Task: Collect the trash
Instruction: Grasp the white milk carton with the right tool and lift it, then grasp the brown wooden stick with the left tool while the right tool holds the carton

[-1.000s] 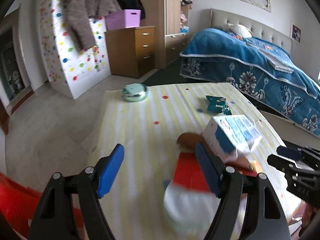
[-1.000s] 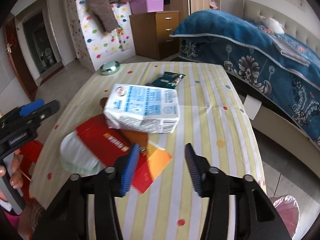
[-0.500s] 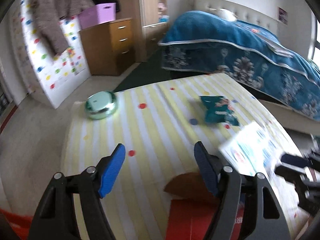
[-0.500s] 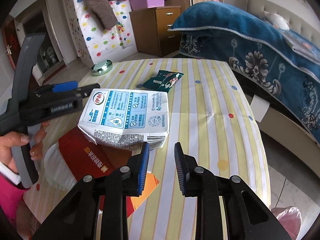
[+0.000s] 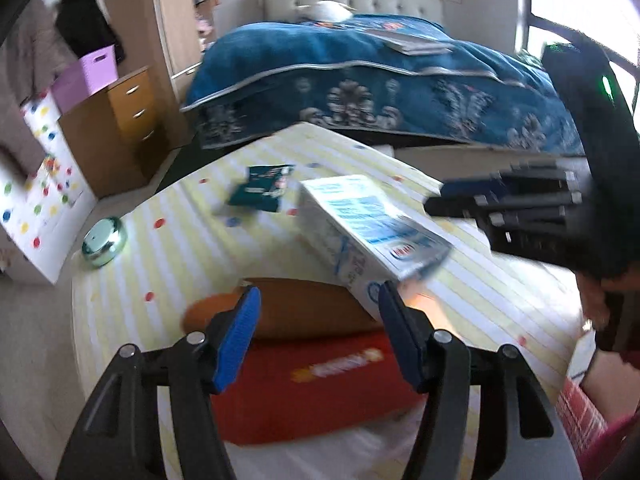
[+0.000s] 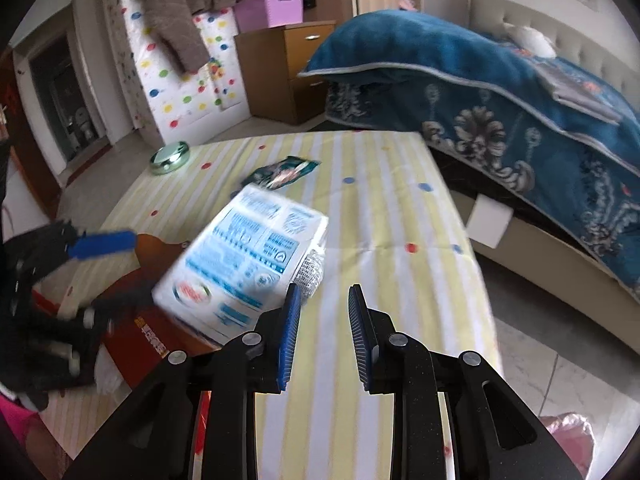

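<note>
Table (image 6: 400, 184) carried the trash: white-blue pack (image 6: 244, 268) propped mid-table on the red bag (image 5: 320, 384), teal wrapper (image 6: 286, 170) toward the far edge. Your left gripper (image 5: 316, 332) was closing, nothing clamped yet; next, I judge, bite the bag. Right gripper (image 6: 322, 330) stood unclenched, empty. Blur hid the print; the bag's near end ran out of frame.

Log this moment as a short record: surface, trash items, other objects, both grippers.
surface: table with yellow-striped dotted cloth
trash 1: white and blue printed carton, lying tilted on a red flat package
trash 2: dark teal snack wrapper, farther back, apart from the carton
other: round green metallic tin near the far corner
left gripper: closing, above the red package, pads not pressing anything
right gripper: narrow gap, nothing between the pads, beside the carton
</note>
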Demonstrator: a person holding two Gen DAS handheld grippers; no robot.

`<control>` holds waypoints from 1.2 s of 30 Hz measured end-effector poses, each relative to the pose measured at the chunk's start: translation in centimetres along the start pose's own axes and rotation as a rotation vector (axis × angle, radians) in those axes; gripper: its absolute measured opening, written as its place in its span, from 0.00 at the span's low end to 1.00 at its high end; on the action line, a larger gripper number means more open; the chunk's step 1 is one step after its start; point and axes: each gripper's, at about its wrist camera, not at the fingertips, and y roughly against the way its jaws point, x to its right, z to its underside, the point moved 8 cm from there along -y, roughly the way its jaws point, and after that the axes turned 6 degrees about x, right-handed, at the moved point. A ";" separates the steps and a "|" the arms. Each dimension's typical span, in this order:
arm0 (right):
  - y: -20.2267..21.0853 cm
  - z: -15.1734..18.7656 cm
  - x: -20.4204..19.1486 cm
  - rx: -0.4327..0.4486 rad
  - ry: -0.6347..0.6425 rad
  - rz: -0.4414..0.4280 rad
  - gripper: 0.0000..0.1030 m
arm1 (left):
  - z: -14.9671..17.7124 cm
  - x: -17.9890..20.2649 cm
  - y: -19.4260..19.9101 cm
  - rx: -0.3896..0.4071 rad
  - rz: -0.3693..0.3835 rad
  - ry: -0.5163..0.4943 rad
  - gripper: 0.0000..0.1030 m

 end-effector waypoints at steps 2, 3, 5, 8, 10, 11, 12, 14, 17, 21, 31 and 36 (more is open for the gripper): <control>0.8 0.0 0.3 0.012 -0.003 0.002 0.26 | 0.3 0.8 0.4 -0.002 0.010 0.005 0.58; 1.4 -0.1 0.3 0.022 -0.011 -0.004 0.26 | 0.5 1.1 0.6 0.001 0.007 0.005 0.59; 1.5 -0.1 0.4 0.024 -0.014 -0.008 0.39 | 0.7 0.9 1.4 0.005 -0.049 0.014 0.65; 2.5 0.0 -0.8 0.038 -0.030 -0.065 0.65 | 1.4 -0.8 3.0 0.018 -0.148 0.075 0.73; 2.4 0.1 -1.6 0.032 -0.022 -0.083 0.73 | 2.2 -2.6 4.3 0.026 -0.219 0.127 0.77; 2.0 0.2 -2.3 0.023 -0.015 -0.090 0.78 | 2.5 -3.3 4.8 0.026 -0.248 0.147 0.78; 2.0 0.1 -2.4 0.020 -0.012 -0.093 0.81 | 3.2 -4.4 5.5 0.029 -0.289 0.176 0.78; 0.9 0.2 -3.6 0.001 -0.008 -0.092 0.84 | 3.9 -5.8 6.2 0.027 -0.320 0.218 0.79; -0.7 0.4 -4.1 -0.049 -0.057 -0.076 0.85 | 5.3 -7.3 7.2 0.020 -0.333 0.291 0.79; -2.2 0.5 -4.1 -0.091 -0.123 -0.074 0.77 | 6.4 -8.0 7.8 0.007 -0.338 0.324 0.79; 0.7 2.8 -2.7 -0.054 0.131 0.060 0.71 | 7.8 -5.2 8.2 -0.009 -0.297 0.340 0.79; 1.8 4.0 -2.6 -0.070 0.208 0.031 0.71 | 8.6 -3.8 8.9 -0.019 -0.293 0.339 0.79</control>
